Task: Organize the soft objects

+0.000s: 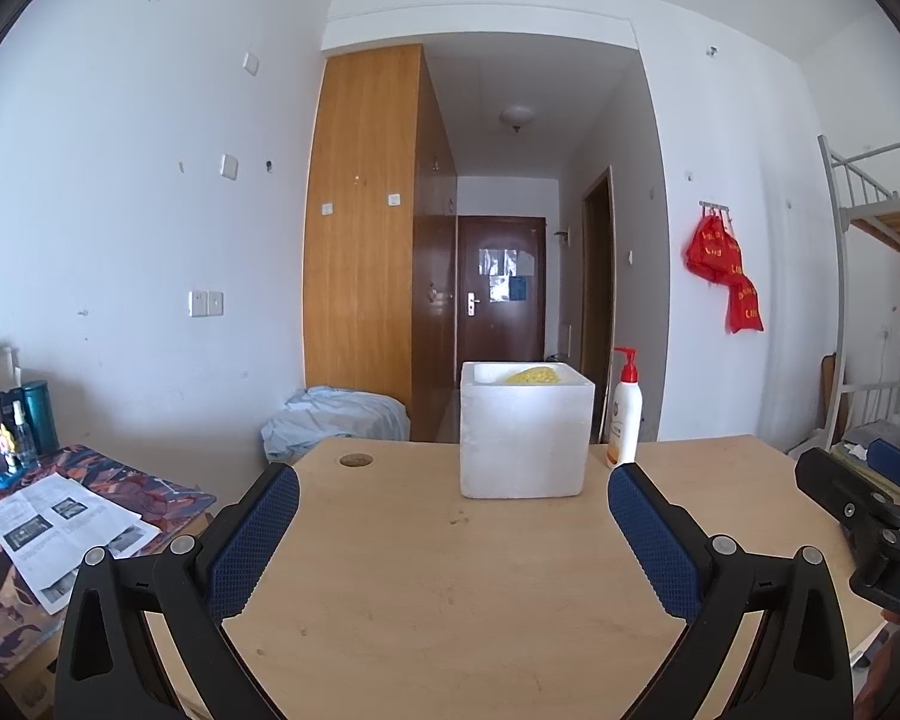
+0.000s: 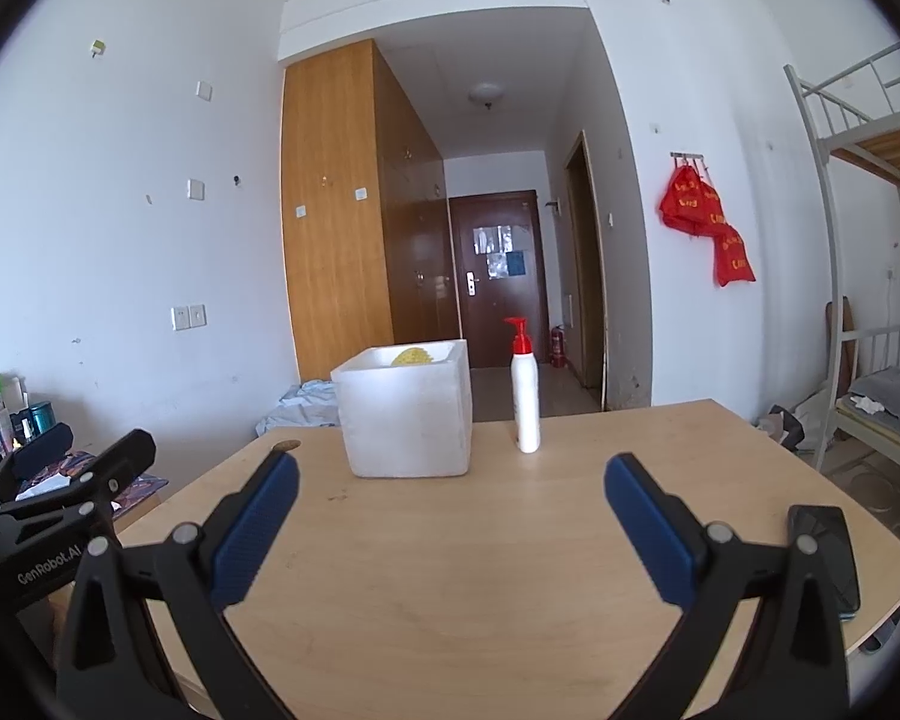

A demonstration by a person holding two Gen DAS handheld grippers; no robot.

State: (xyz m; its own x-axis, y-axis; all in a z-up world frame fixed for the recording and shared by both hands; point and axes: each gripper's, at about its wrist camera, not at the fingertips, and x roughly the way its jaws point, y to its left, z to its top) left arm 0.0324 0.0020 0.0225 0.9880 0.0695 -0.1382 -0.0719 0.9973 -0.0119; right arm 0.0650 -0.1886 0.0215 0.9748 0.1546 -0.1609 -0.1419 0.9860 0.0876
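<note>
A white foam box [image 1: 525, 432] stands at the far middle of the wooden table [image 1: 438, 576]. A yellow soft object [image 1: 534, 375] shows just above its rim. The box also shows in the right wrist view [image 2: 408, 414], with the yellow object [image 2: 411, 356] inside. My left gripper [image 1: 453, 483] is open and empty, low over the table, short of the box. My right gripper [image 2: 450, 474] is open and empty, also short of the box. Each gripper shows at the edge of the other's view.
A white pump bottle with a red top [image 1: 624, 414] stands right of the box [image 2: 525, 396]. A black phone [image 2: 825, 558] lies at the table's right edge. A side table with papers and bottles [image 1: 60, 516] stands left. A bunk bed [image 2: 870, 300] stands right.
</note>
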